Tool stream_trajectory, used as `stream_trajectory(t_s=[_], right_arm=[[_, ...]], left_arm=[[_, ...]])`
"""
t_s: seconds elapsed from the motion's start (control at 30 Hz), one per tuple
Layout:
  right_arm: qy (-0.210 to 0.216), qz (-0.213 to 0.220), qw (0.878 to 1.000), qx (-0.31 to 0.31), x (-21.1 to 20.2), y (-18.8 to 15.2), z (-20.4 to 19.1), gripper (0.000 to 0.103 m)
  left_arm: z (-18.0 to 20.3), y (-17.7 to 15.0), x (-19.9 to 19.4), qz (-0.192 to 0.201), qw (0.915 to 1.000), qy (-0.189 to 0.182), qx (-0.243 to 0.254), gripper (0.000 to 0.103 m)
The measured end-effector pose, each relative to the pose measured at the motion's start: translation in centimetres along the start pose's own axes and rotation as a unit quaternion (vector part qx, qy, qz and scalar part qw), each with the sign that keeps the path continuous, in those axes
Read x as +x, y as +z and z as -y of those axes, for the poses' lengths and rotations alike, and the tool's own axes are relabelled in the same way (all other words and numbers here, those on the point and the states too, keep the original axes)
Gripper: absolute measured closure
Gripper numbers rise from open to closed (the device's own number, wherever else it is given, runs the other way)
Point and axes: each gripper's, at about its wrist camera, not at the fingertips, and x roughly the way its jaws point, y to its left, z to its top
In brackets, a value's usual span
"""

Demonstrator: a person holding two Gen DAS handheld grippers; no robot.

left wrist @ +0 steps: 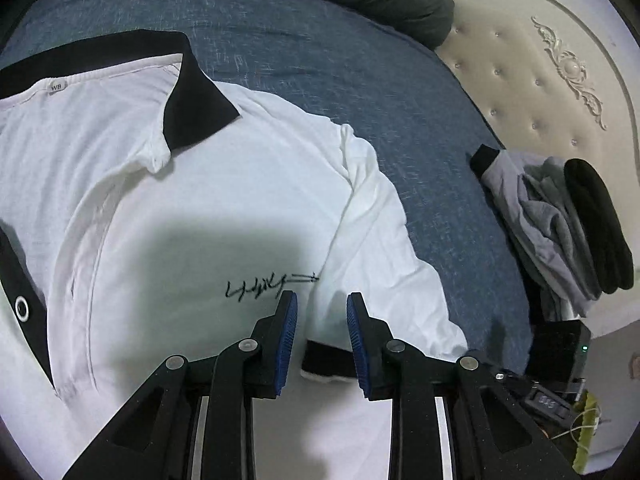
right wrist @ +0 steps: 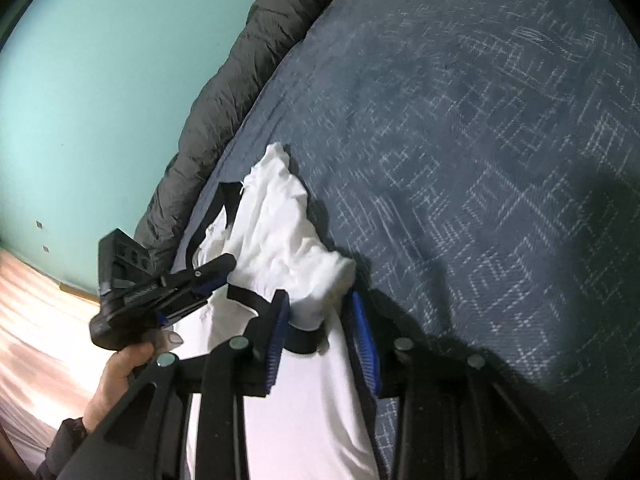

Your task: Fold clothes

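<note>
I judge the fold barely begun: one blue bed cover (left wrist: 304, 52) carries one white polo shirt (left wrist: 160, 200), collar still open, its far sleeve (right wrist: 280, 232) bunched and the near one lying across the chest. Beside the shirt near the headboard: one grey-and-black clothes pile (left wrist: 560, 232), rumpled, not neat. Two grippers: my left gripper (left wrist: 322, 334) is parted over the black cuff (left wrist: 326, 358), empty; my right gripper (right wrist: 320, 338) is parted around bunched sleeve fabric, not pinching.
</note>
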Motion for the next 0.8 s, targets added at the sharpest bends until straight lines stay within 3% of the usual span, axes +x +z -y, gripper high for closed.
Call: stream_trajectory(t_s=[0.1, 0.2, 0.23, 0.3, 0.57, 0.8], right_arm=[[0.002, -0.002, 1.000, -0.012, 0.2, 0.2, -0.3, 0.086], [0.003, -0.005, 1.000, -0.006, 0.6, 0.2, 0.0, 0.092], [0.006, -0.005, 1.000, -0.001, 0.7, 0.3, 0.2, 0.092], [0.010, -0.003, 1.000, 0.007, 0.6, 0.3, 0.4, 0.093], [0.024, -0.008, 1.000, 0.018, -0.3, -0.5, 0.0, 0.093], [-0.004, -0.025, 1.000, 0.006, 0.3, -0.9, -0.5, 0.092]], left_arm=[[-0.1, -0.5, -0.2, -0.006, 1.0000, -0.005, 0.003, 0.075], [-0.2, -0.8, -0.2, -0.014, 0.9999, -0.007, 0.006, 0.076], [-0.3, -0.8, -0.2, -0.015, 0.9998, -0.008, 0.006, 0.077], [-0.2, -0.8, -0.3, -0.016, 0.9998, -0.005, 0.010, 0.091], [0.6, -0.5, -1.2, -0.011, 0.9996, 0.003, 0.027, 0.094], [0.2, -0.5, 0.0, -0.030, 0.9978, 0.050, 0.032, 0.094]])
